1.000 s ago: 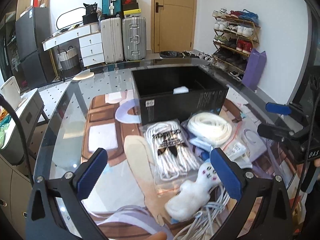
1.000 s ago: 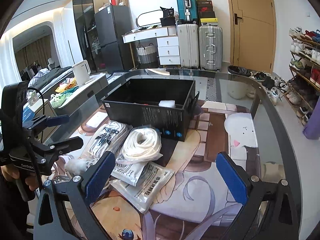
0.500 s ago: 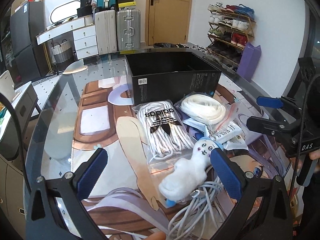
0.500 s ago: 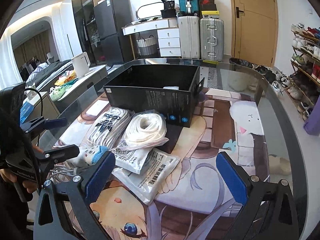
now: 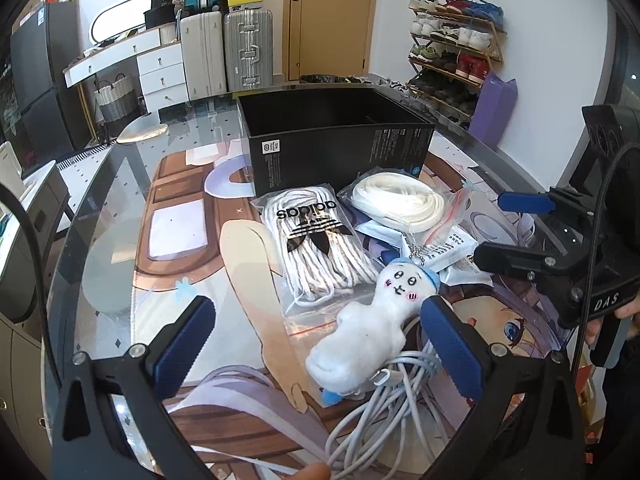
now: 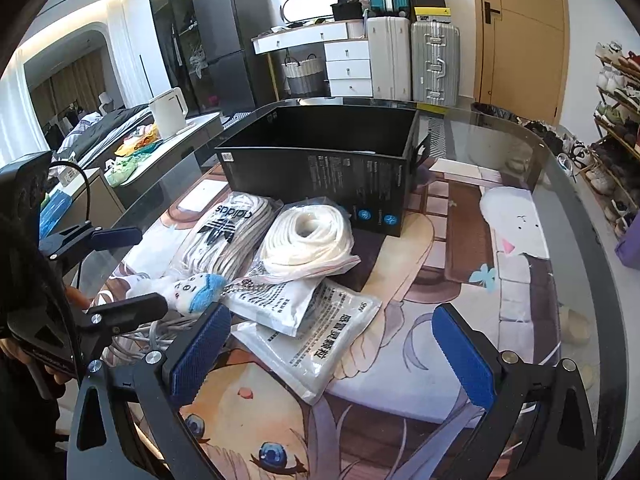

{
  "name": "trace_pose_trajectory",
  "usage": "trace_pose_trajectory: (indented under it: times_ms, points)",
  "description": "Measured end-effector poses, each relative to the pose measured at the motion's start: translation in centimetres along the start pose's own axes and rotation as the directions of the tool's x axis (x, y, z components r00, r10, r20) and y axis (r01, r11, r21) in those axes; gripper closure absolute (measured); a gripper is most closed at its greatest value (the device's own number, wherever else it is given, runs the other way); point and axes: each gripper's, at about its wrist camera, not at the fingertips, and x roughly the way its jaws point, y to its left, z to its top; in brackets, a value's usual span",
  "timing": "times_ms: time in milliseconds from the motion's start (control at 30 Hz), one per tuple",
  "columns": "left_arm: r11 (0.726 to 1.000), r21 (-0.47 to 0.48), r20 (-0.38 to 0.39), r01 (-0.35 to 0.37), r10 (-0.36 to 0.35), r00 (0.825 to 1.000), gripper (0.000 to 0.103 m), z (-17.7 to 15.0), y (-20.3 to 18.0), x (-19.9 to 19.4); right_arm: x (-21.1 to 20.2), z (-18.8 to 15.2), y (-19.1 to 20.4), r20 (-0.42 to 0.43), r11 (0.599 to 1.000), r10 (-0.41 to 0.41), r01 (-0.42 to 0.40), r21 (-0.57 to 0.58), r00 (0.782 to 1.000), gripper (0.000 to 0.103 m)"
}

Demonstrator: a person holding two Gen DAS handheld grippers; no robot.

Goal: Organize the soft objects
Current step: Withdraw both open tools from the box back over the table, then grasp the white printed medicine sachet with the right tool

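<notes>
A white plush doll with a blue cap lies on a bundle of grey cable; it also shows in the right wrist view. My left gripper is open just above and before it, the doll near its right finger. Behind lie a bagged adidas cord, a bagged white rope coil and flat white packets. An open black box stands behind them. My right gripper is open and empty above the packets.
The glass table has a cartoon mat under it and a curved far edge. Suitcases, drawers and a door stand behind. A shoe rack is at the right, a kettle at the left.
Both grippers have drawn back toward me and lowered. The doll now lies nearer the left gripper's right finger. Nothing was taken hold of.
</notes>
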Motion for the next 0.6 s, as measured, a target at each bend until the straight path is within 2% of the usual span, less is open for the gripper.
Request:
trace_pose_trajectory:
  times_ms: [333, 600]
  points:
    - [1.000, -0.002, -0.013, -0.004, 0.004, 1.000, 0.000, 0.0, -0.1, 0.3, 2.0, -0.8, 0.8, -0.057, 1.000, 0.020, -0.021, -0.010, 0.998, 0.001]
    - [1.000, 0.004, -0.023, -0.009, 0.009, 1.000, 0.000, 0.0, -0.1, 0.6, 3.2, -1.2, 0.5, -0.097, 1.000, -0.016, 0.016, 0.001, 0.995, 0.001]
